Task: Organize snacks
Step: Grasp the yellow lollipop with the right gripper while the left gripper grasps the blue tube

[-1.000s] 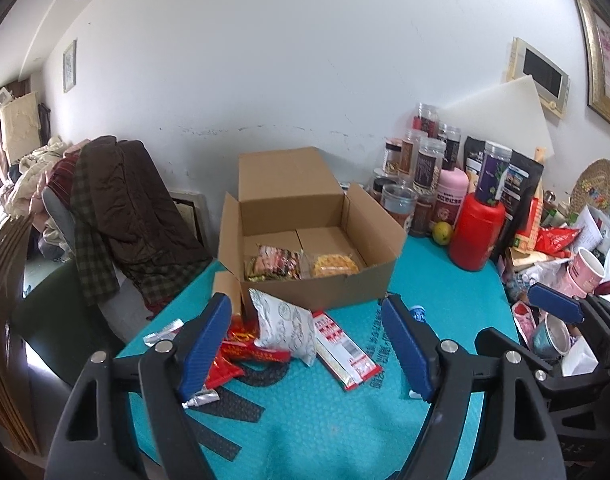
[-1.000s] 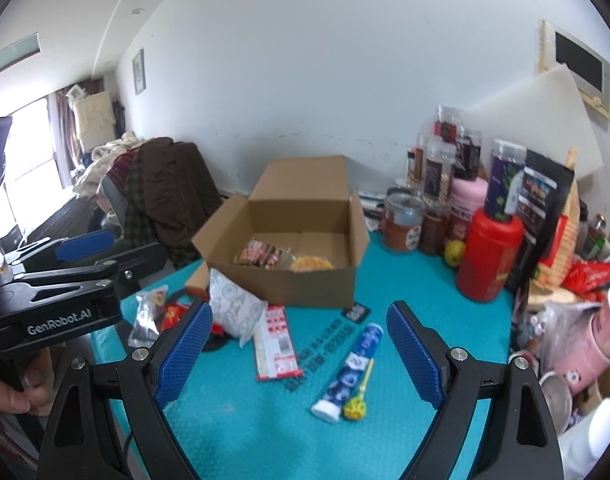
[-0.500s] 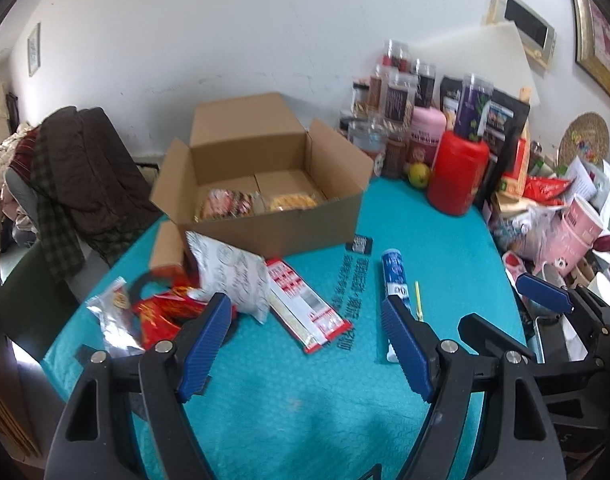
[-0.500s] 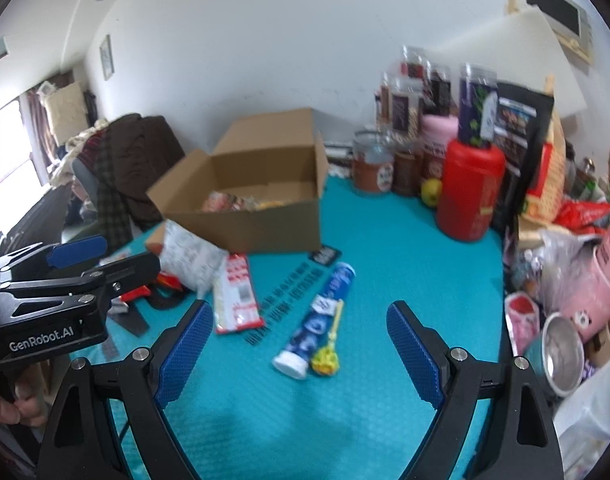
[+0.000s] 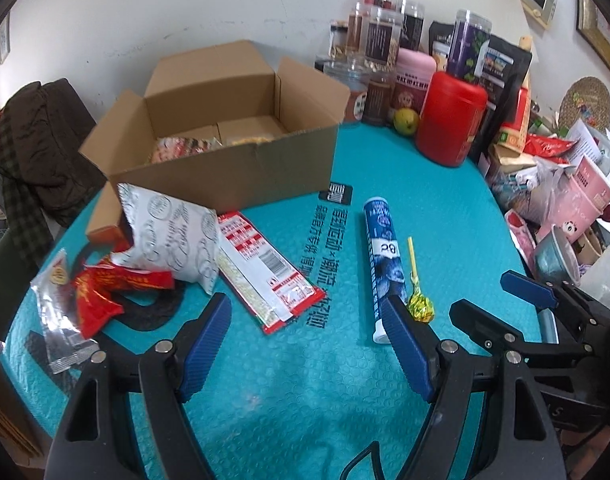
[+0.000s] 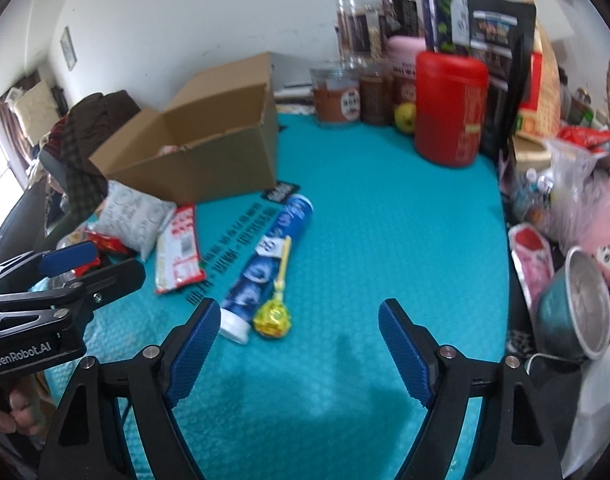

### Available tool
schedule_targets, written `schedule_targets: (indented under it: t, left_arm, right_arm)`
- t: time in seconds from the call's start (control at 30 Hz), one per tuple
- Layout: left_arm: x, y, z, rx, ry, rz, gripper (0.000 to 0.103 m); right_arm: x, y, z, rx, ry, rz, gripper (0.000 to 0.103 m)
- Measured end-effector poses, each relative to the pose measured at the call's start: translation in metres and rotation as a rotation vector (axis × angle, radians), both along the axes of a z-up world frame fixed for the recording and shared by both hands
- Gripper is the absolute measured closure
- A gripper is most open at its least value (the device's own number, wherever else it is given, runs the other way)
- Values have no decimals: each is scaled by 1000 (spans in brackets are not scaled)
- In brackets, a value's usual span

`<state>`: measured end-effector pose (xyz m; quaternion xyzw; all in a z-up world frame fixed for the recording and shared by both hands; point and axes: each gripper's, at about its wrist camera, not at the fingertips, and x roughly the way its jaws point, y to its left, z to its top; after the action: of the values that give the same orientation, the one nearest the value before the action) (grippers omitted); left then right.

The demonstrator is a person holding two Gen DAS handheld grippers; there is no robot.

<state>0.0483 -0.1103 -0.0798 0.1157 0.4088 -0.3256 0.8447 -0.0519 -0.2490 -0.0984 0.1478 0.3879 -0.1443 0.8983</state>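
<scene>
- Two tongs hang over the tabletop (image 5: 445, 216): left tongs (image 5: 305, 344) spread, empty; right tongs (image 6: 297, 348) closing on nothing.
- Blue tube (image 6: 265, 264) and lollipop (image 6: 272, 316) lie just ahead of my right tongs.
- I'd centre one item between the pads before squeezing, then carry it to the box (image 5: 241, 168).

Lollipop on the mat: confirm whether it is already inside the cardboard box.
No. The lollipop lies on the teal mat beside the blue tube, well in front of the box.
</scene>
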Motion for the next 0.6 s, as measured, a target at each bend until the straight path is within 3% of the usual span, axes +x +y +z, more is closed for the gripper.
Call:
schedule_targets:
  t: [0.33, 0.6]
  left_arm:
    - [8, -5, -24, 22, 79, -7, 25]
    - [15, -6, -25, 18, 84, 5, 25]
  right_arm:
    - [17, -6, -28, 71, 50, 49, 33]
    - [30, -6, -39, 130, 50, 117, 55]
